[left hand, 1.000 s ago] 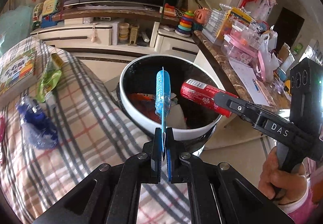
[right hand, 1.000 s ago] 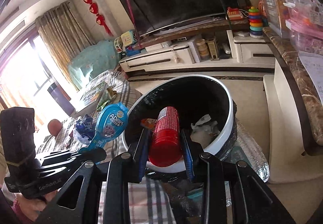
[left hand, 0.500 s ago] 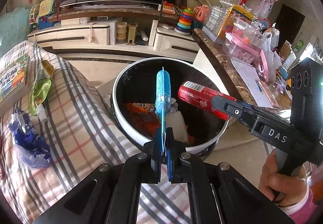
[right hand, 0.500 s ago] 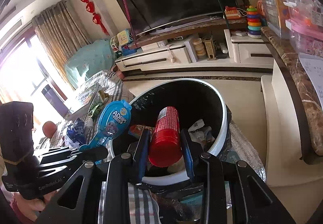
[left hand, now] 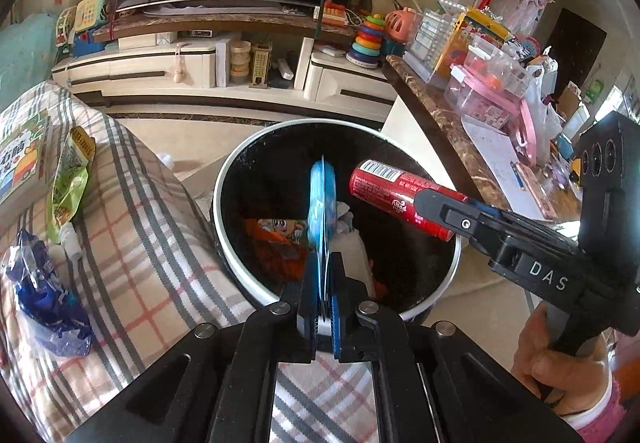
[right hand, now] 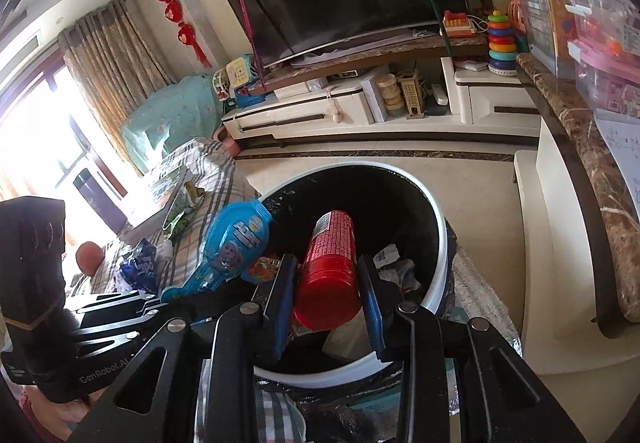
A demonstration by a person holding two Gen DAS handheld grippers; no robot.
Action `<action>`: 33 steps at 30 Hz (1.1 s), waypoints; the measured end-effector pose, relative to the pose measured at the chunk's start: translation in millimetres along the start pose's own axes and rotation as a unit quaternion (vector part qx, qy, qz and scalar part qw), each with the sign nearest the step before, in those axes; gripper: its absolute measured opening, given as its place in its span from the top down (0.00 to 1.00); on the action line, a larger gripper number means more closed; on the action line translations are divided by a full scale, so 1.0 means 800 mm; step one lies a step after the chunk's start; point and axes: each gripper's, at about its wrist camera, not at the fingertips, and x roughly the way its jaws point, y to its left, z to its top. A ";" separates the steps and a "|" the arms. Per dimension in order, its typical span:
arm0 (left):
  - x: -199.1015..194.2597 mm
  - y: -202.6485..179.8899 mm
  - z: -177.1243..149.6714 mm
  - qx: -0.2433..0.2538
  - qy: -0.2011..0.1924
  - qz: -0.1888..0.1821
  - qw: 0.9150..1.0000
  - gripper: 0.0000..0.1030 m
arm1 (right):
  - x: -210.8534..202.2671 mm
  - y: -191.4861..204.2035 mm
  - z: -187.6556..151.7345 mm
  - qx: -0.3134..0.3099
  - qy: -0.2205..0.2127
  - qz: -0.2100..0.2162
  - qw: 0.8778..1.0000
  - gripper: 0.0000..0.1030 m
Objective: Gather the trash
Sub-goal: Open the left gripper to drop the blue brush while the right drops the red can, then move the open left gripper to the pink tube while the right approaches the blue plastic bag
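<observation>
A white-rimmed bin with a black liner (left hand: 236, 171) (right hand: 438, 227) stands beside the plaid-covered table and holds wrappers and paper. My left gripper (left hand: 323, 275) is shut on a flat blue package (left hand: 320, 203), seen edge-on over the bin's near rim; its printed face shows in the right wrist view (right hand: 232, 239). My right gripper (right hand: 326, 275) is shut on a red can (right hand: 330, 255), held over the bin's open mouth. The can also shows in the left wrist view (left hand: 400, 195).
On the plaid cloth (left hand: 152, 243) lie a green pouch (left hand: 68, 183), a blue crumpled bag (left hand: 44, 295) and a book (left hand: 20, 159). A marble-topped counter (left hand: 448, 123) with boxes runs to the right. A TV cabinet (left hand: 200, 67) stands behind.
Both grippers have moved forward over the bin with their loads. The bin now sits closer and lower in both views. Neither grip has changed.
</observation>
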 end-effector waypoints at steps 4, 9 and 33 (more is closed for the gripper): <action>0.005 0.002 0.001 -0.003 0.003 0.002 1.000 0.96 | 0.002 -0.001 0.003 -0.001 0.000 -0.004 1.000 0.70; -0.005 0.007 -0.004 -0.016 -0.005 0.013 1.000 0.49 | 0.008 -0.002 0.003 0.000 0.008 -0.002 1.000 0.68; -0.163 0.118 -0.162 -0.155 -0.050 0.083 0.983 0.40 | 0.007 0.096 -0.036 -0.023 0.019 0.064 0.998 0.05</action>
